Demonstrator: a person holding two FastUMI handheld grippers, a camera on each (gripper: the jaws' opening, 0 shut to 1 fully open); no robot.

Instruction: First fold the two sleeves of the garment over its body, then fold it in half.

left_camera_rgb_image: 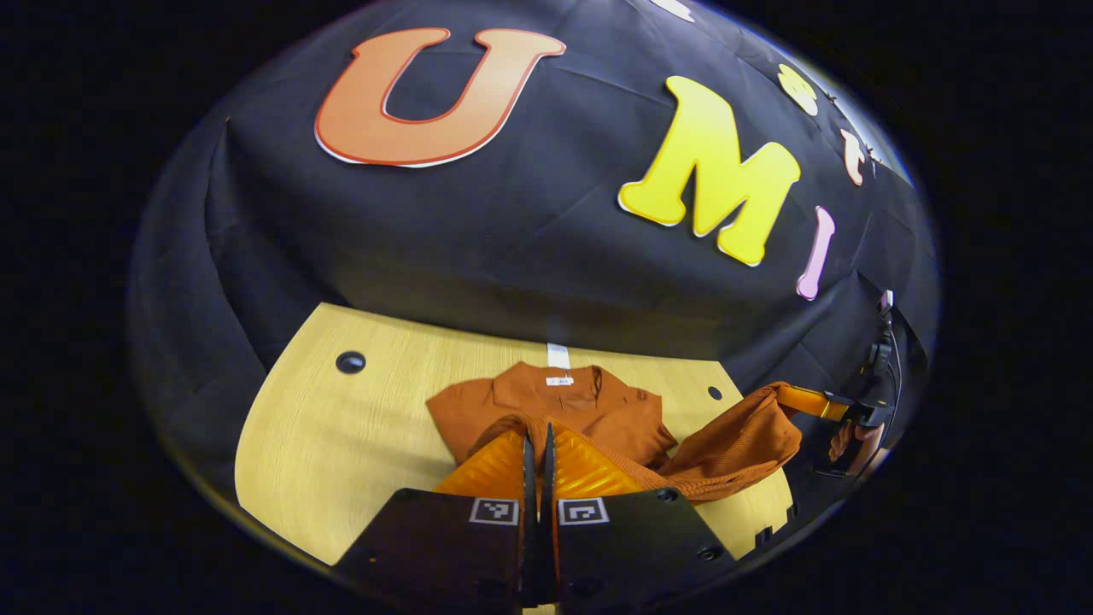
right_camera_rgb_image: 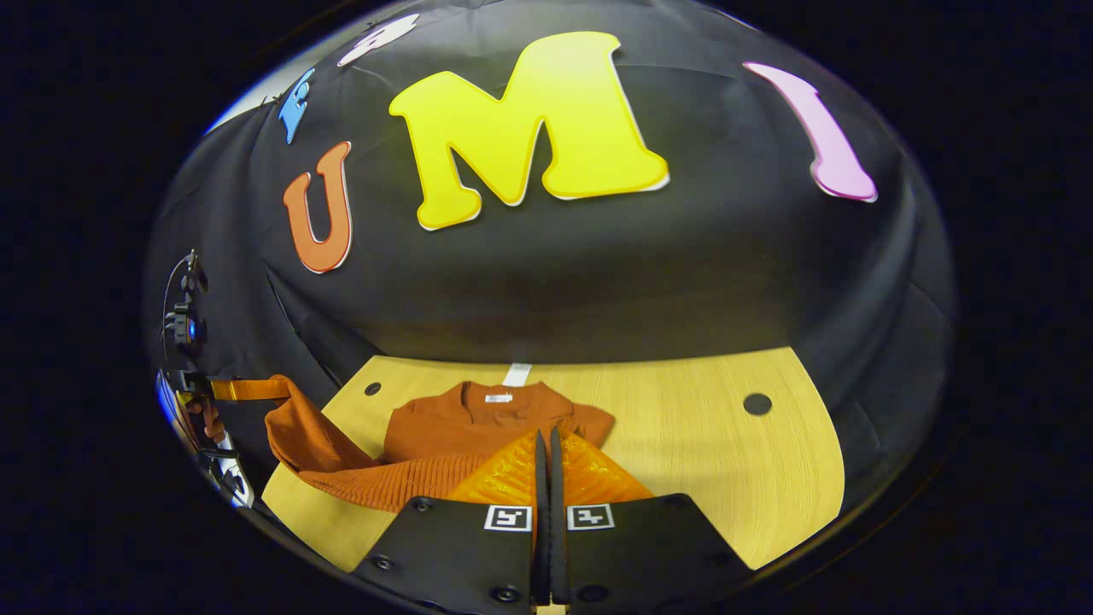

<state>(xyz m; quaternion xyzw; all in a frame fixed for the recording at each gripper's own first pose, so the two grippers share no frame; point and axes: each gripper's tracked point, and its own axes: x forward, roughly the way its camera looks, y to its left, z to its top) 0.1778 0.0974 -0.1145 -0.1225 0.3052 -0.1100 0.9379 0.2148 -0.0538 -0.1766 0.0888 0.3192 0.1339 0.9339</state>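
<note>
**A:** What is the left gripper doing?

**B:** In the left gripper view, the left gripper (left_camera_rgb_image: pixel 538 444) has its two fingers pressed together on the near hem of the rust-orange garment (left_camera_rgb_image: pixel 589 410), pinching the ribbed edge and holding it above the table.

**A:** And the right one?

**B:** In the right gripper view, the right gripper (right_camera_rgb_image: pixel 546 440) is likewise clamped on the garment (right_camera_rgb_image: pixel 478 423), its fingers closed on the ribbed hem. The left gripper view also shows it at the far right edge, with a hand (left_camera_rgb_image: pixel 858 444) behind it, holding a raised bunch of the fabric.

**A:** Where does the garment lie?

**B:** Its collar end lies flat on the light wooden table (left_camera_rgb_image: pixel 341 427), collar towards the black cloth wall (left_camera_rgb_image: pixel 512 248), a small white label (left_camera_rgb_image: pixel 559 381) at the neck. The near edge hangs lifted between the two grippers. Both sleeves look folded in over the body.

**A:** Anything else on the table?

**B:** A strip of white tape (left_camera_rgb_image: pixel 558 354) sits at the far edge, just beyond the collar, and dark round holes (left_camera_rgb_image: pixel 350 362) mark the tabletop.
</note>
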